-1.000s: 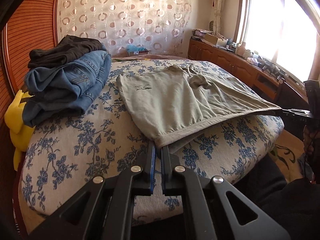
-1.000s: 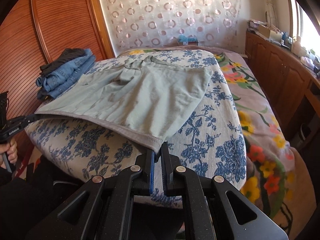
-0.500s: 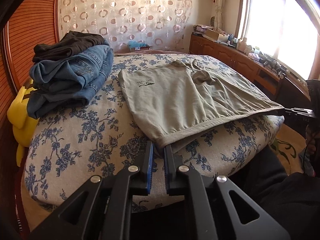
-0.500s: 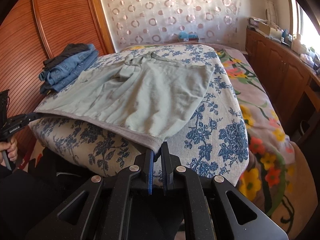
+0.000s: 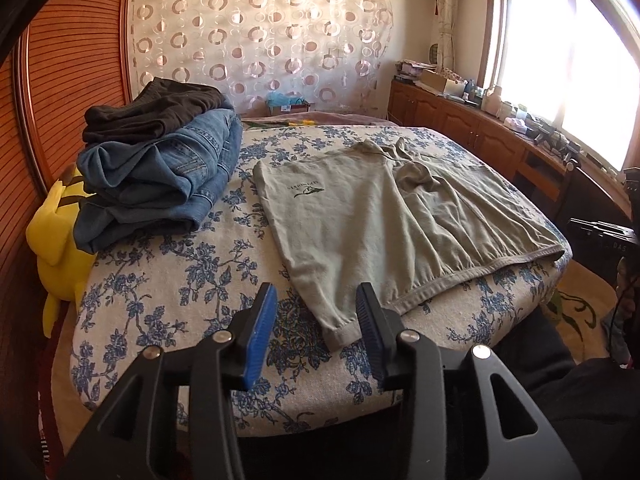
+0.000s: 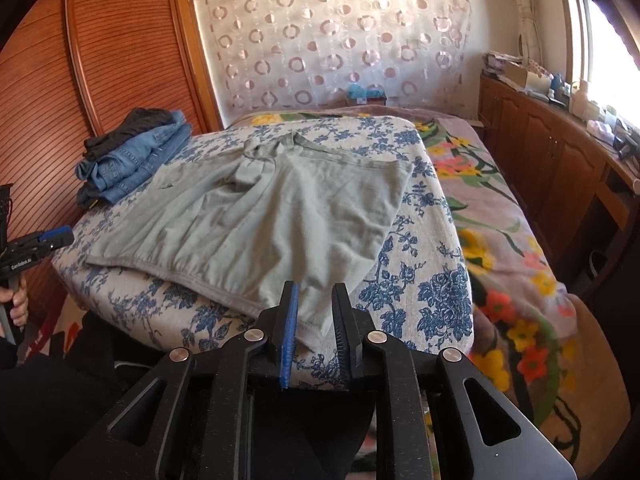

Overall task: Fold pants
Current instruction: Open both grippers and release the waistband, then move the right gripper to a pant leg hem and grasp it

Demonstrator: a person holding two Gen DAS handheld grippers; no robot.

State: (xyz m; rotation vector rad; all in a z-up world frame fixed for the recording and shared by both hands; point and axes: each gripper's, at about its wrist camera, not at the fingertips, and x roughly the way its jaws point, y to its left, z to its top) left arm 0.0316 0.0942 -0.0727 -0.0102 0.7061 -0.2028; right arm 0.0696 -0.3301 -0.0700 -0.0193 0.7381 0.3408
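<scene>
**Both grippers letting go of the grey-green pants on the flowered board**

In the left wrist view, a yellow plush toy (image 5: 60, 236) sits at the far left edge, wedged beside the blue-flowered board (image 5: 168, 280). Right of it, in the upper left of the frame, folded jeans (image 5: 160, 184) carry a dark folded garment (image 5: 156, 108) on top. The grey-green pants (image 5: 360, 220) lie flat across the middle of the frame, a small dark logo toward their upper left, and their hem runs down to the lower centre. There the left gripper (image 5: 316, 320) has its jaws opening; the near corner of the hem lies between the blue pads, which stand clear of the cloth. At the far right edge the other gripper is only partly seen.

In the right wrist view, the left gripper shows at the left edge, held by a hand (image 6: 16, 300). The jeans pile lies upper left, and the pants spread across the centre. At lower centre the right gripper (image 6: 316, 316) has its jaws opening, narrower than the other's; the corner of the pants lies between the pads, not pinched. A bedspread with bright flowers (image 6: 500, 240) fills the right.
</scene>
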